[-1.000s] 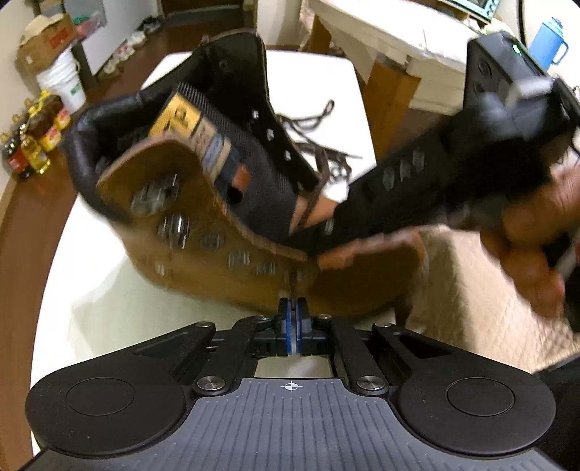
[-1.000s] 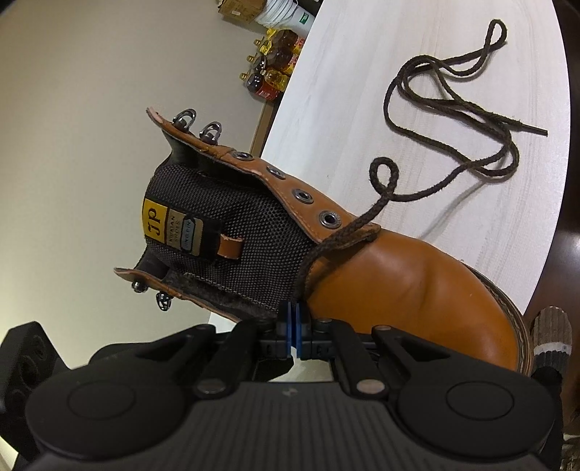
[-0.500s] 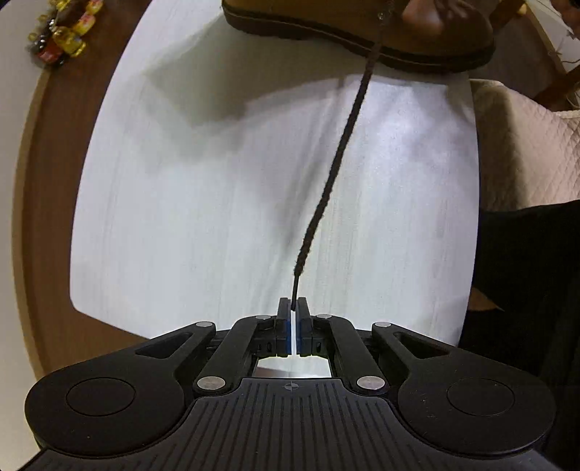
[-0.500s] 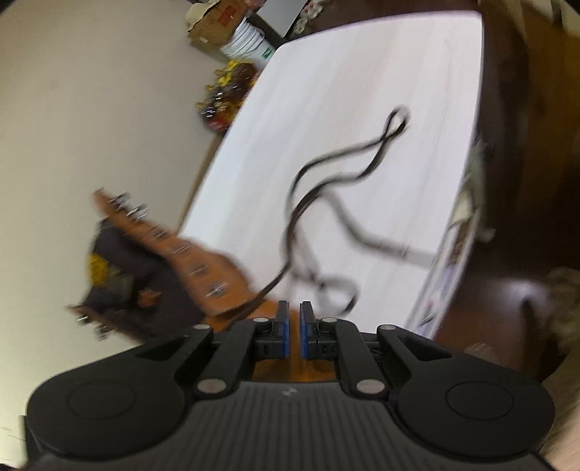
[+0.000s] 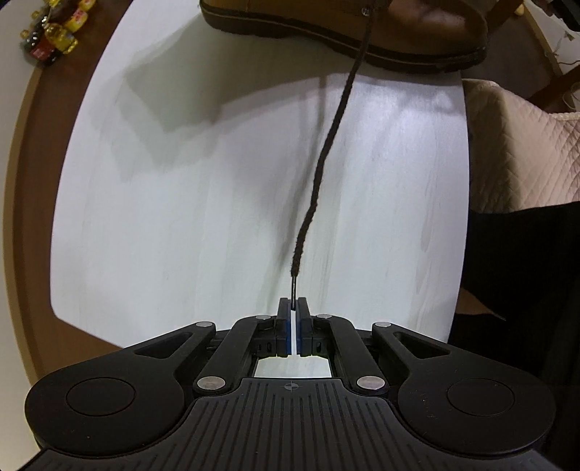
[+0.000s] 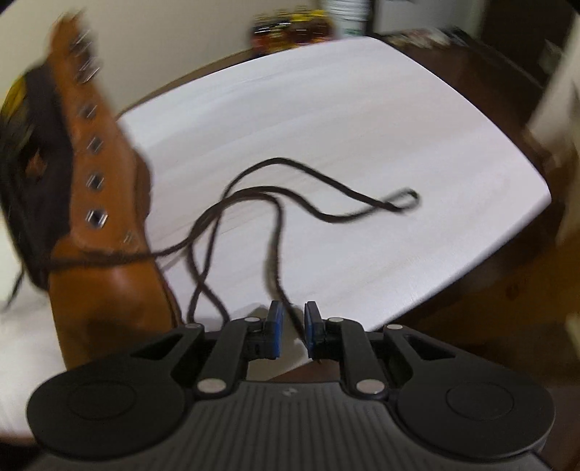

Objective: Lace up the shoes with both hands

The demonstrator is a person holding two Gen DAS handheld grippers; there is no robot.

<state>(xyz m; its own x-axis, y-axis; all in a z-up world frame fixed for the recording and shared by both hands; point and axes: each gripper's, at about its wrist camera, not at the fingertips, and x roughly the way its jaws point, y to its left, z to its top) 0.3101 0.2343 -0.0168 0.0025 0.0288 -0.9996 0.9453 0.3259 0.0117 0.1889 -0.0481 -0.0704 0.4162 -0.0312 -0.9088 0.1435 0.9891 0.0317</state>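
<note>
Left wrist view: the boot is cut off by the top edge, only sole and lower side showing. Right wrist view: motion blur smears the boot, its eyelets and the bottles beyond the tabletop.

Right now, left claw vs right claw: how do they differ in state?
The left claw is shut, pinching the tip of the lace, which runs in a fairly straight line up to the boot. The right claw is open, holding nothing; a slack strand of lace passes between its pads without being clamped. The left view is sharp, the right view is motion-blurred. Both have blue pads and sit over the white table.
</note>
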